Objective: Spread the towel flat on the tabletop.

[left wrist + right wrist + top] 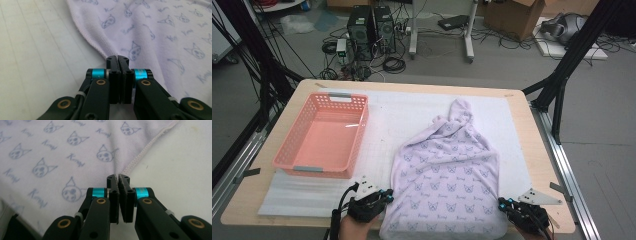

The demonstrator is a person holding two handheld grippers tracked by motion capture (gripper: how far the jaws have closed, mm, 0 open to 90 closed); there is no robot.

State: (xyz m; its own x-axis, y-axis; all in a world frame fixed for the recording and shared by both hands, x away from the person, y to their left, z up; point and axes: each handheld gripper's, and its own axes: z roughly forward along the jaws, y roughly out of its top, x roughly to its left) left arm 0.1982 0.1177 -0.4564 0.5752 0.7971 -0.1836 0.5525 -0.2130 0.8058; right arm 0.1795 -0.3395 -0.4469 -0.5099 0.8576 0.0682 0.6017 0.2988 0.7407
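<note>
Pale lilac fleece blanket with blue cat-face print [447,175] lies spread on the white foam mat [412,115] covering the light wood table [537,150]. Far end is bunched into a peak; near edge hangs at the table's front edge. Salmon-pink perforated plastic basket [287,150] sits to its left, apart from it.

Left gripper [384,196] is at the blanket's near-left hem, right gripper [504,204] at the near-right hem, one per side.

Left gripper view: fingers [113,72] pressed together, no visible gap, tips right at the stitched hem [92,41]. Hem runs into the tips; looks pinched, but the fabric inside the clamp is hidden by the fingers themselves.

Right gripper view: fingers [125,195] closed, a thin sliver showing between them near the tips, hem [145,150] entering there. Blanket edge appears caught in the pinch.

High view: both hands cut off by the bottom frame edge; near blanket corners partly covered by the grippers.
</note>
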